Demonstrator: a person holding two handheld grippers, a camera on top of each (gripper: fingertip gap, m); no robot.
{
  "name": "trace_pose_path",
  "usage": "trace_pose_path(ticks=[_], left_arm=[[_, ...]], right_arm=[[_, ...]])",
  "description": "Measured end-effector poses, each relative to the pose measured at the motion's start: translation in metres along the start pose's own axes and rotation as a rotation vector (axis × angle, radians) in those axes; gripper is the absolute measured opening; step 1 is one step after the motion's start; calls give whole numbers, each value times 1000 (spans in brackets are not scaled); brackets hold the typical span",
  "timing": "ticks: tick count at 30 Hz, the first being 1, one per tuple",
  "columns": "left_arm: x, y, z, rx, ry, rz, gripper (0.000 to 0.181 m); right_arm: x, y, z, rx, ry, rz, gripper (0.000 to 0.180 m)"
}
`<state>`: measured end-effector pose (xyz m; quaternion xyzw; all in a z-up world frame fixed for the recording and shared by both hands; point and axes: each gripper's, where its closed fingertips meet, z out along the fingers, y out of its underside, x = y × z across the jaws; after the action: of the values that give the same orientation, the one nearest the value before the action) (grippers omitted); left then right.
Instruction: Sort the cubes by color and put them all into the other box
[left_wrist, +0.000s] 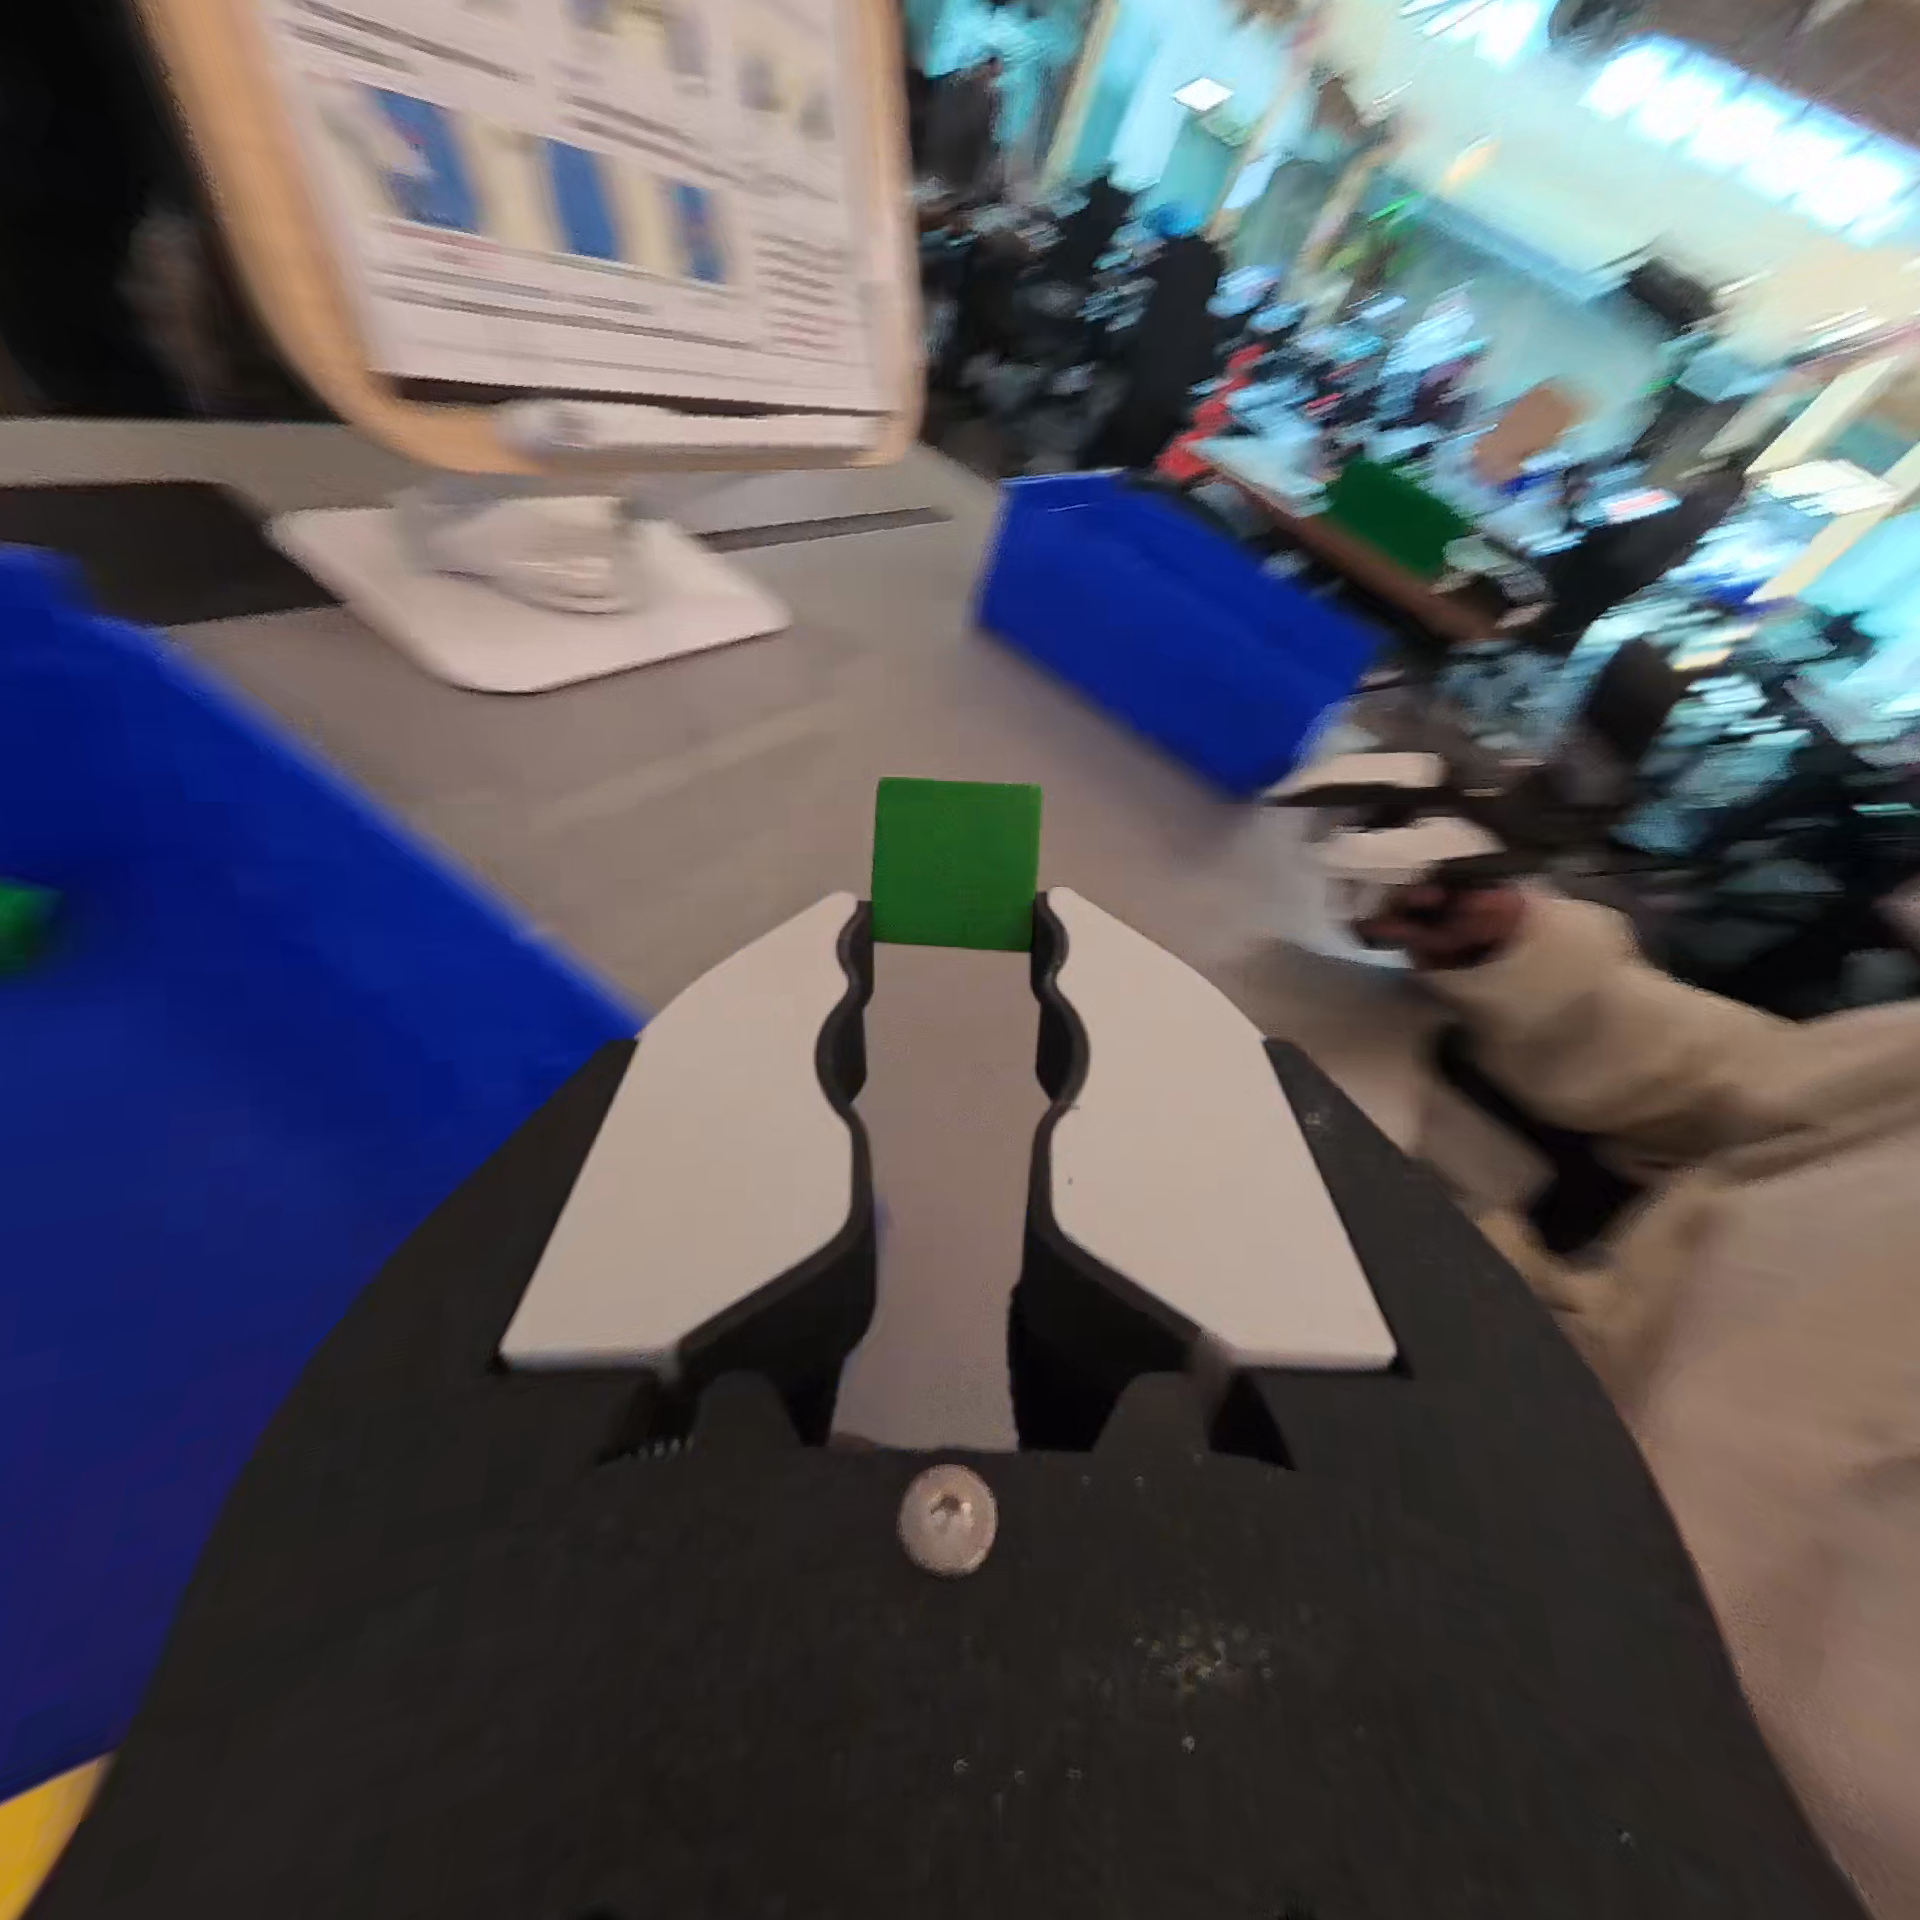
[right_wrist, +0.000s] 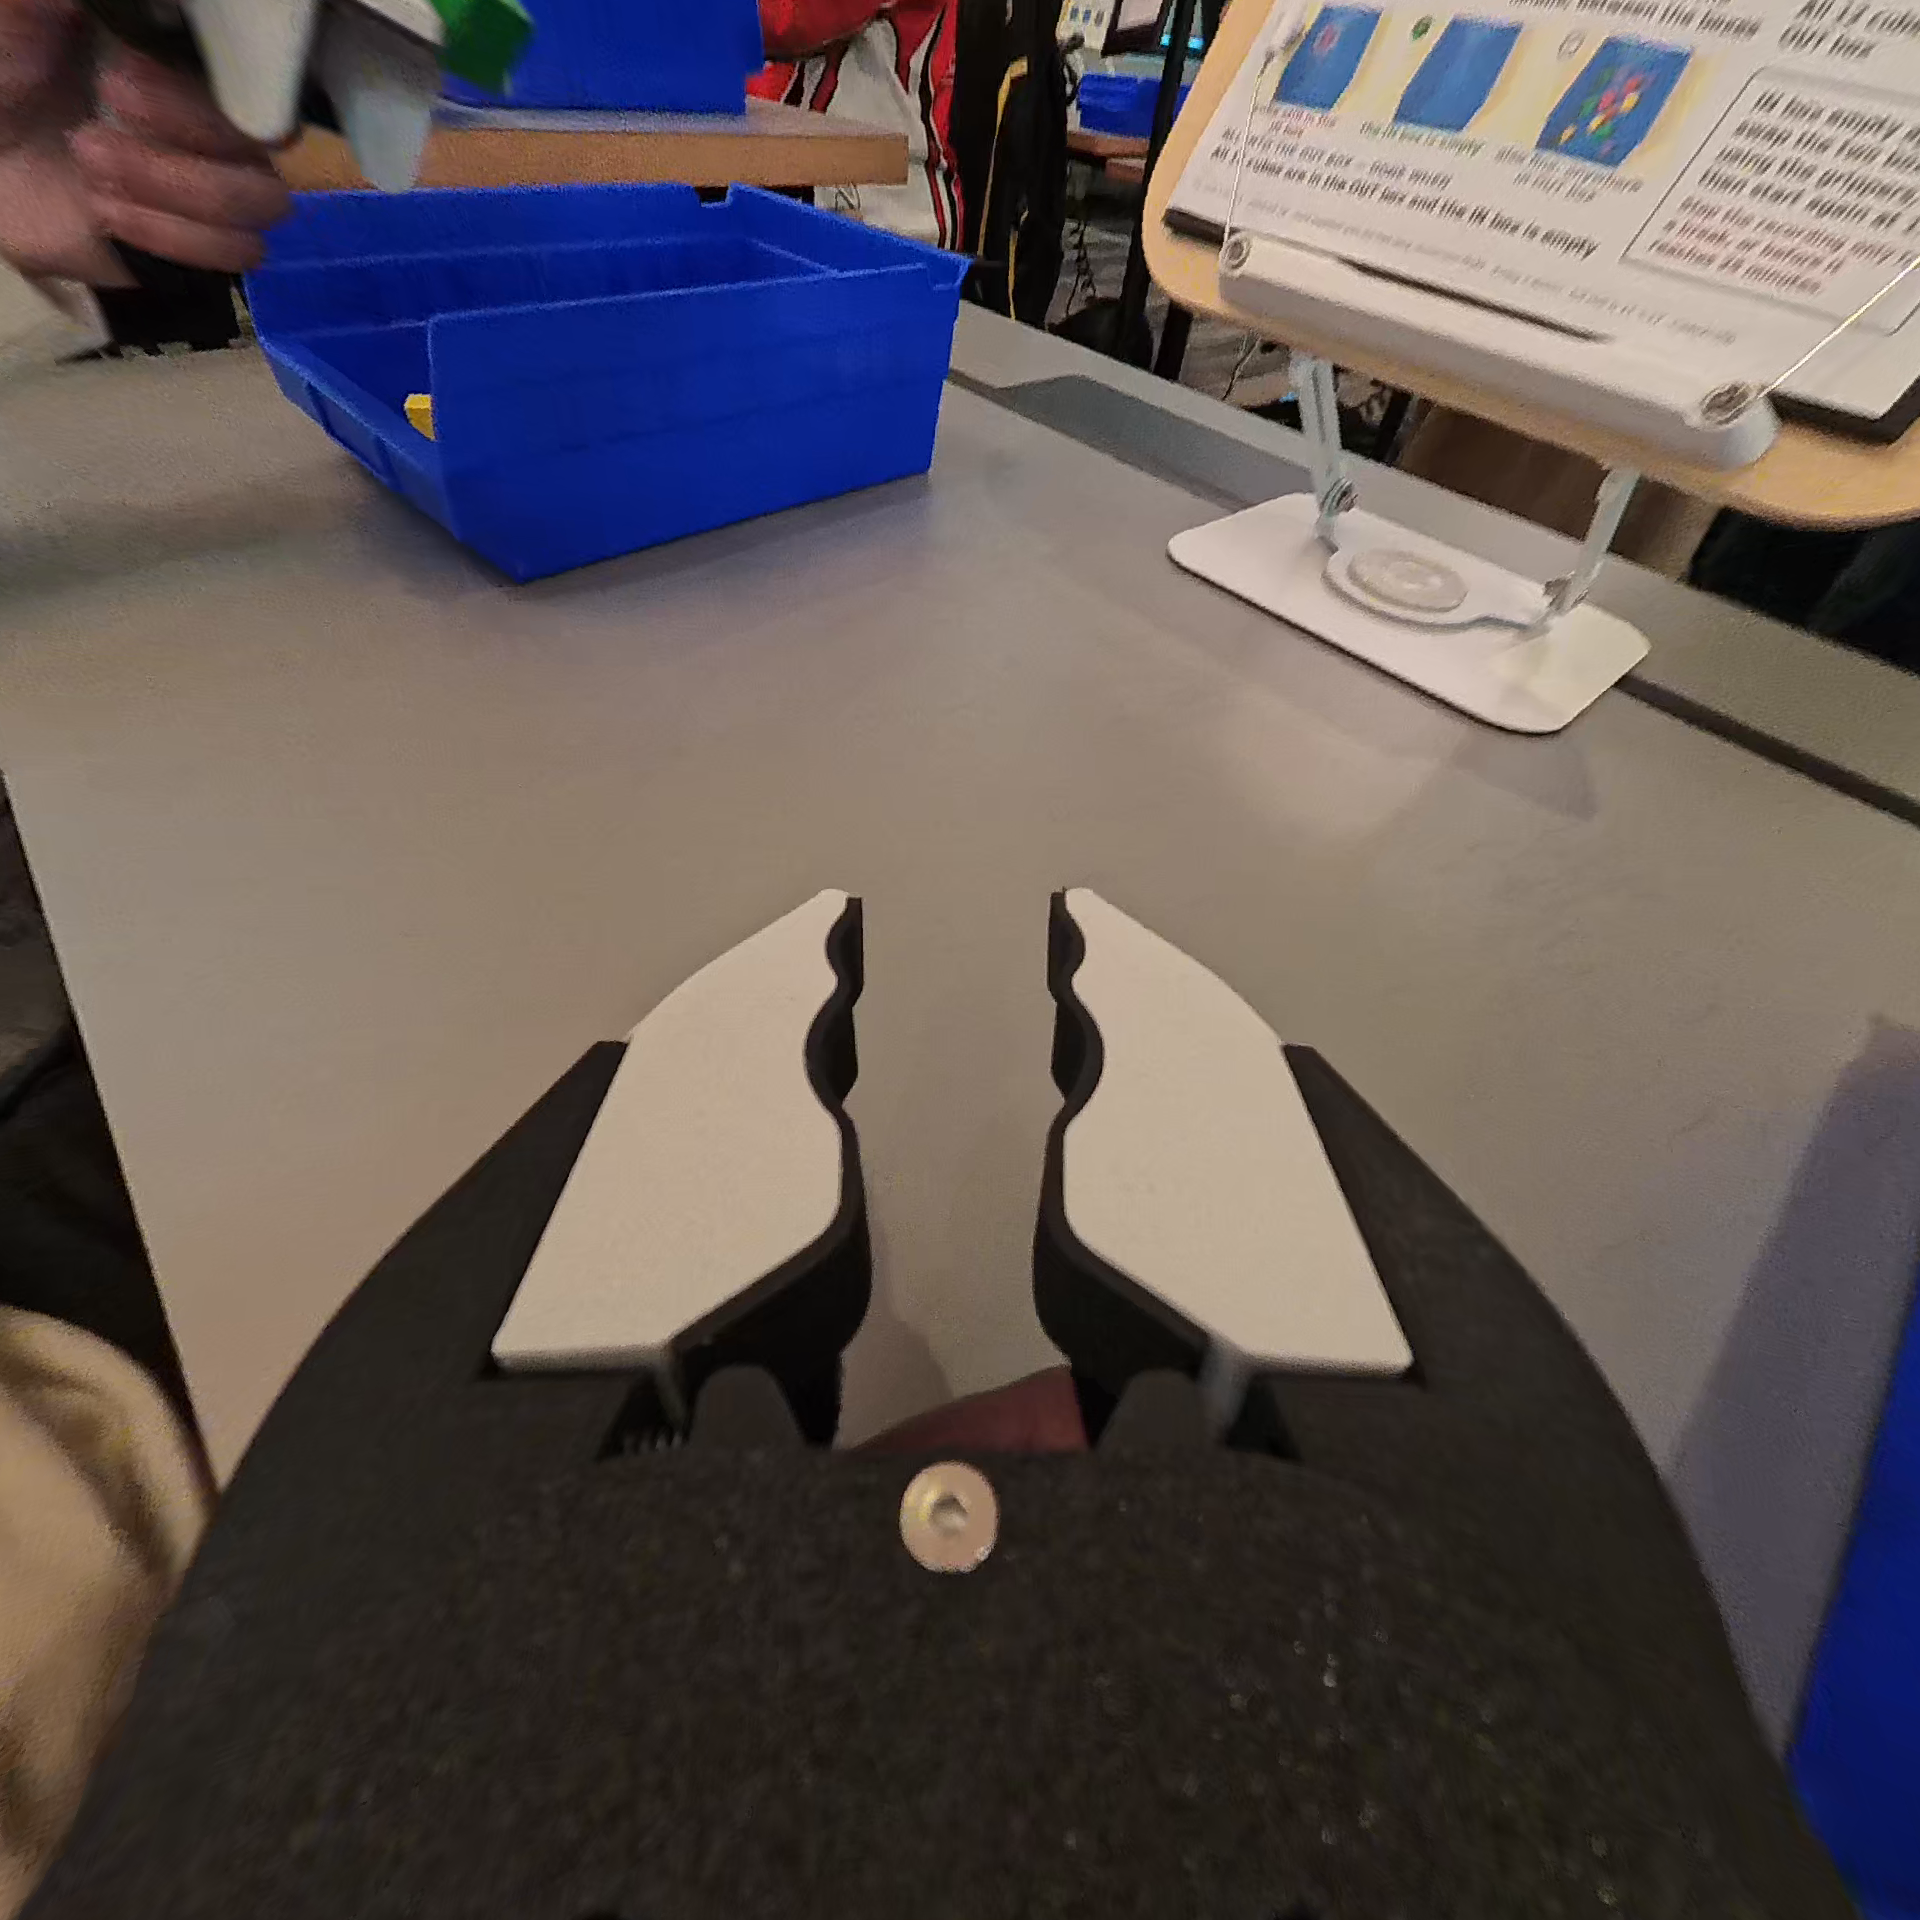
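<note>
Left gripper: clamped on green cube, raised above table. Right gripper: spread, nothing between fingers. Divided blue box: yellow cube in near compartment; remaining contents not discernible.

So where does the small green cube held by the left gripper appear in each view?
Left wrist view: the small green cube sits centre frame, pinched at the left gripper's tips.
Right wrist view: the cube is at the top left edge, above the blue plastic box.
Shared landmark: the white document stand.
</note>
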<state>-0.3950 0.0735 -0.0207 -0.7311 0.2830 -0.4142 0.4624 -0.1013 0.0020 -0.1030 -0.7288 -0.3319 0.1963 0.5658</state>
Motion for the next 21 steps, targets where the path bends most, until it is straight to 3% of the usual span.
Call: trace_pose_path(ticks=[5,9,14,21], left_arm=[[103,38,41,-6,357,-173,28],[155,62,82,-82,592,-423,28],[182,90,112,-170,666,-497,28],[197,98,126,-203,736,-569,28]], right_arm=[[-12,-10,1,98,-52,-139,42],[-59,-46,10,236,-61,-412,44],[-95,-54,24,270,-91,-572,43],[-110,-45,26,264,-114,-587,42]])
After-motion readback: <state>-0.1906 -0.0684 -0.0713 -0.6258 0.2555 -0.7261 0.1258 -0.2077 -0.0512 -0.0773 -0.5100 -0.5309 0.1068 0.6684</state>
